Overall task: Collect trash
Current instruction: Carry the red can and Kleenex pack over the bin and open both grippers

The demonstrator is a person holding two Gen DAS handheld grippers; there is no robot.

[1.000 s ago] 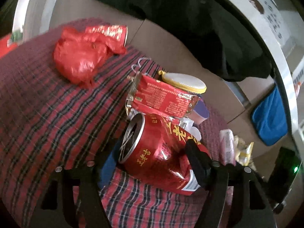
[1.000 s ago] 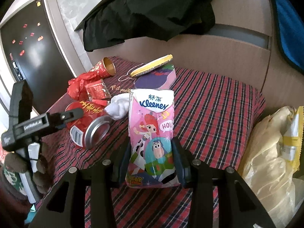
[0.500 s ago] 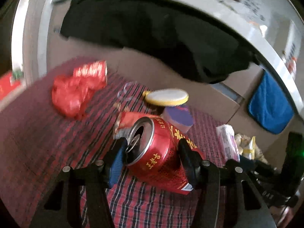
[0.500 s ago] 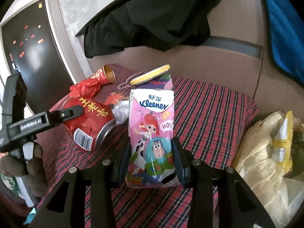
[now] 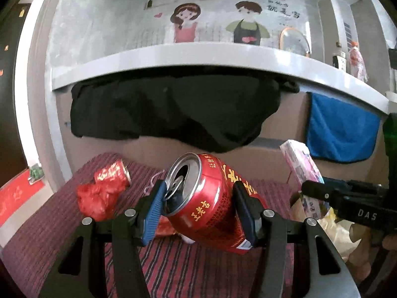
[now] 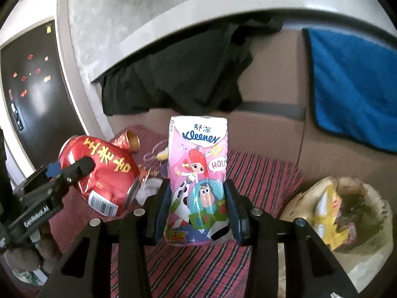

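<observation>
My left gripper (image 5: 198, 211) is shut on a dented red drink can (image 5: 206, 203) and holds it above the plaid table, open top pointing up-left. The can also shows in the right wrist view (image 6: 99, 171). My right gripper (image 6: 197, 208) is shut on a pink Kleenex tissue pack (image 6: 198, 173), held upright; the pack also shows in the left wrist view (image 5: 301, 164). A pale trash bag (image 6: 347, 203) with wrappers inside stands open at the right.
A crumpled red plastic bag (image 5: 96, 196) and a red paper cup (image 5: 116, 173) lie at the table's far left. The red plaid tablecloth (image 6: 260, 173) covers the table. Black cloth (image 5: 173, 109) and a blue towel (image 5: 342, 129) hang from the ledge behind.
My left gripper has lifted the red can off the table and tilted upward. My right gripper has risen a little with the tissue pack; the trash bag now shows more fully.
</observation>
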